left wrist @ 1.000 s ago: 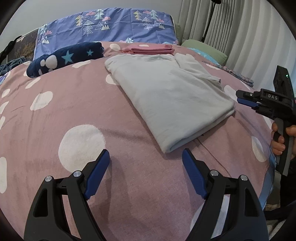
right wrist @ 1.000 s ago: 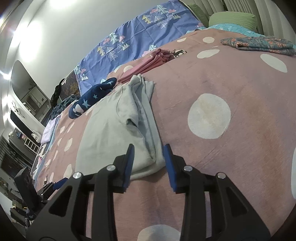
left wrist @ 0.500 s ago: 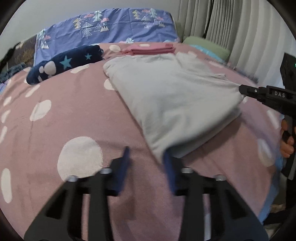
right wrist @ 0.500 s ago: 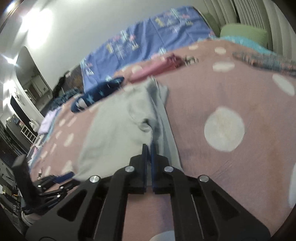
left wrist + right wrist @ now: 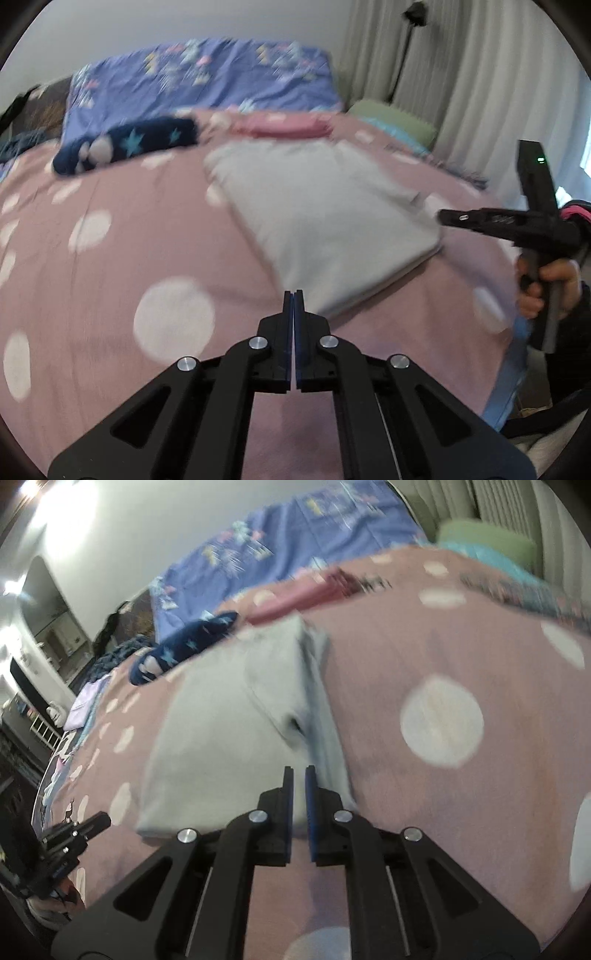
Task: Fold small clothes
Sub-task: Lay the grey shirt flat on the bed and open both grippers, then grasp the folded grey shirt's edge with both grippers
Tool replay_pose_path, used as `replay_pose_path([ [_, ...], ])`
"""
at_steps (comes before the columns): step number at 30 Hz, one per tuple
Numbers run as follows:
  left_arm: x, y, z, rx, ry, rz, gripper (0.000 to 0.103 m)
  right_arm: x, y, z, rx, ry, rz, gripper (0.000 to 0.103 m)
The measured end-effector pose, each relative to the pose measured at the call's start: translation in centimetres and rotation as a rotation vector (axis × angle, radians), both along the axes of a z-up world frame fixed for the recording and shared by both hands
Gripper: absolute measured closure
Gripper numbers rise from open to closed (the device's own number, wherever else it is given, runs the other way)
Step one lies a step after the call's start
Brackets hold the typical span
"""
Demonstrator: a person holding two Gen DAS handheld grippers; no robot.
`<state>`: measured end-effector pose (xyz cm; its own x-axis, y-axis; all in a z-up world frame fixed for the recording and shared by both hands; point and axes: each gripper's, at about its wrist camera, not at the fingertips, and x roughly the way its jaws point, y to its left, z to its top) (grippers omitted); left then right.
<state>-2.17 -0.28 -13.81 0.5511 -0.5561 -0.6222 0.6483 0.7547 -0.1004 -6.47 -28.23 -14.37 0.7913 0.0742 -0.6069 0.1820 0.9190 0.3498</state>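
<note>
A folded grey garment [image 5: 325,225] lay on the pink polka-dot bedspread [image 5: 110,266]. The left gripper [image 5: 294,295] was closed at its near corner. Only the right wrist view showed the right gripper [image 5: 299,771] pinching the garment's edge.

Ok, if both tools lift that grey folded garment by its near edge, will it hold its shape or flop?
Probably flop: the grey folded garment is thin, soft cloth lying in loose layers, with a sleeve fold already bulging. It looks light, so lifting should be easy. On the spotted pink bedspread, likely to drag and bunch rather than slide cleanly.
</note>
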Motion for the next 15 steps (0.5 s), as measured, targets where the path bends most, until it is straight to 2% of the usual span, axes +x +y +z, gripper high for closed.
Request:
replay_pose_path([
  [2,0.3,-1.8,0.4,0.001,-0.015,-0.032,0.101,0.6,0.7,0.3,-0.02,-0.025,0.033,0.093],
  [4,1.4,-3.9,-0.7,0.02,0.026,-0.06,0.097,1.3,0.9,-0.3,-0.015,-0.017,0.051,0.092],
  [6,2.4,-5.6,-3.0,0.084,0.082,-0.051,0.088,2.2,0.9,-1.5,-0.029,0.045,0.034,0.092],
  [7,2.6,-6.1,-4.1,0.113,0.097,-0.045,0.088,2.6,0.8,-2.2,-0.043,0.079,0.017,0.097],
  [8,2.6,-6.2,-4.4,0.112,0.094,-0.045,0.087,2.9,0.5,-3.2,-0.053,0.115,0.002,0.1],
  [10,2.6,-5.7,-4.0,0.076,0.109,-0.053,0.084,2.5,0.0,-4.1,-0.025,0.106,0.01,0.1],
  [13,2.7,-5.3,-4.0,0.052,0.127,-0.053,0.084,2.4,0.3,-3.5,-0.056,0.125,0.015,0.1],
  [15,2.5,-5.1,-3.6,0.053,0.111,-0.03,0.084,2.4,0.6,-2.6,-0.057,0.129,0.013,0.096],
])
